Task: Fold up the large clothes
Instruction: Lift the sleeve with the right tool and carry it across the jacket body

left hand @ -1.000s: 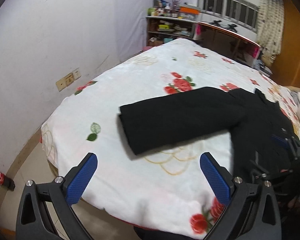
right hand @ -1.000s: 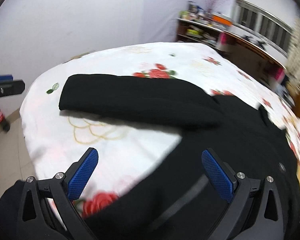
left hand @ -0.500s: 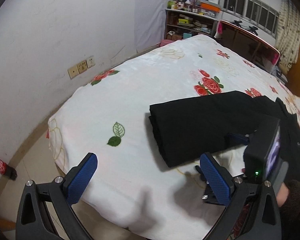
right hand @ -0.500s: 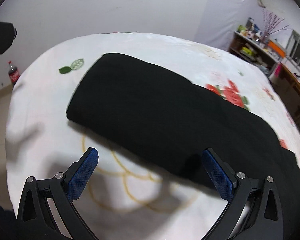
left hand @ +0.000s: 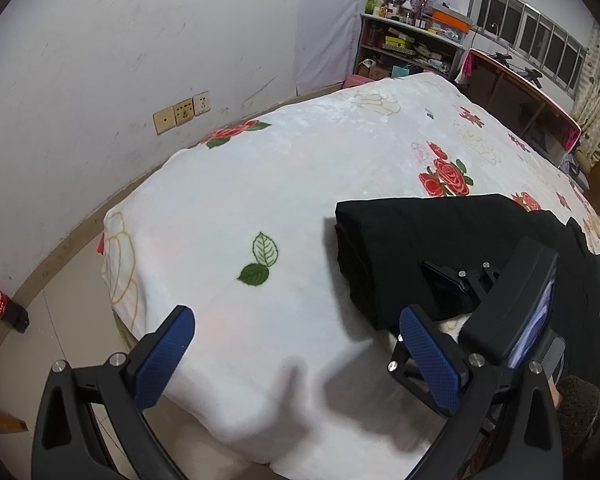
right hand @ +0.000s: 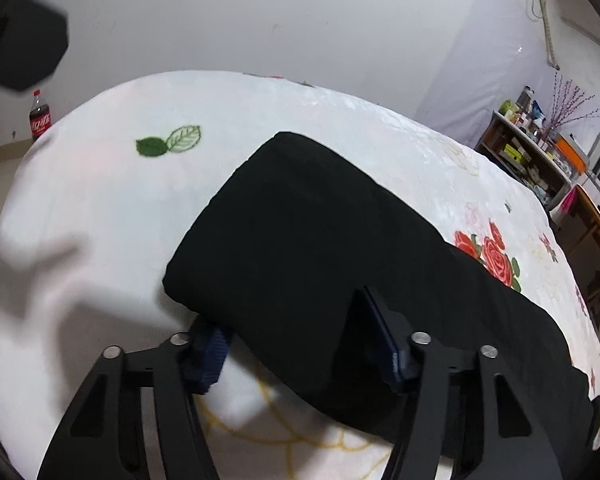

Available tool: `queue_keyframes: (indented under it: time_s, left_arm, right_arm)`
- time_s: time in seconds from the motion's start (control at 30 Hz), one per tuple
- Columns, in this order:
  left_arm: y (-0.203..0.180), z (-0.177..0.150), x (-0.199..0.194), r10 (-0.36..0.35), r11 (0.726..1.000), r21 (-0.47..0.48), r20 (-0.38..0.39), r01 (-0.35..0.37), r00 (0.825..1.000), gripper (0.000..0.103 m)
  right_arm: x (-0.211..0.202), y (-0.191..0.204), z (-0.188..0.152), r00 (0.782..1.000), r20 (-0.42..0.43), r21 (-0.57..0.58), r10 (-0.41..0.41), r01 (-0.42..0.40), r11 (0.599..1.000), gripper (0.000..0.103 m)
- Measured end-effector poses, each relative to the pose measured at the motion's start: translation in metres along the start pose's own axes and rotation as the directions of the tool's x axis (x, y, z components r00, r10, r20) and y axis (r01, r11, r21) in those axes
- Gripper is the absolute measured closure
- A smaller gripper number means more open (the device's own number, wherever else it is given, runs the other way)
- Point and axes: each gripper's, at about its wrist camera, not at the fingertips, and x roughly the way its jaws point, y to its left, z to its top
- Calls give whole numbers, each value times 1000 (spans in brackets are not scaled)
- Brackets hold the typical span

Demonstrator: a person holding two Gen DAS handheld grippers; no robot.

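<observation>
My left gripper (left hand: 296,358) has matte black, triangular cut-out arms, silver round screw heads and blue cross-hatched pads (left hand: 430,356). My right gripper (right hand: 300,338) matches it: black frame, silver screws, dark blue ribbed pads (right hand: 211,354).

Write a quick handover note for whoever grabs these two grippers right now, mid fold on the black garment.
Left gripper: open, holding nothing, hovering over the floral blanket near the bed corner.
Right gripper: jaws closing around the near edge of the black garment's sleeve, one finger under, one on top; whether it is fully clamped is unclear.
Done: garment laid on the bed, sleeve stretched out.
Left: fold the sleeve in over the body, then fold the rest.
</observation>
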Motion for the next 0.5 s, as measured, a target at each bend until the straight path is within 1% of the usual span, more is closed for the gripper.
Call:
queue_keyframes:
  time_s: [0.03,0.13,0.2,0.3,0.5]
  left_arm:
    - [0,0,0,-7,1000,-5,-2,7,1000,0]
    - [-2,1,0,-14,1000,-14,-3,14,1000,0]
    - [-6,3,-2,-27,1000,-8,9,27,1000,0]
    - [-16,6,-8,-52,999,8,23,52,998,0]
    - [-38,13,-18,-98,995,25,41,97,994,0]
  right_arm:
    - [-2,-2,1,1000,5,12,6,-6,1000,55]
    - [-11,-10,6,1000,11,42,5,-6,999,67]
    - [-19,-20,8,1000,20,86,16,-17,996,68]
    - [-37,-43,12,998,58,163,-2,-8,987,70]
    - [-72,-96,18,994,103,322,-31,-4,947,75]
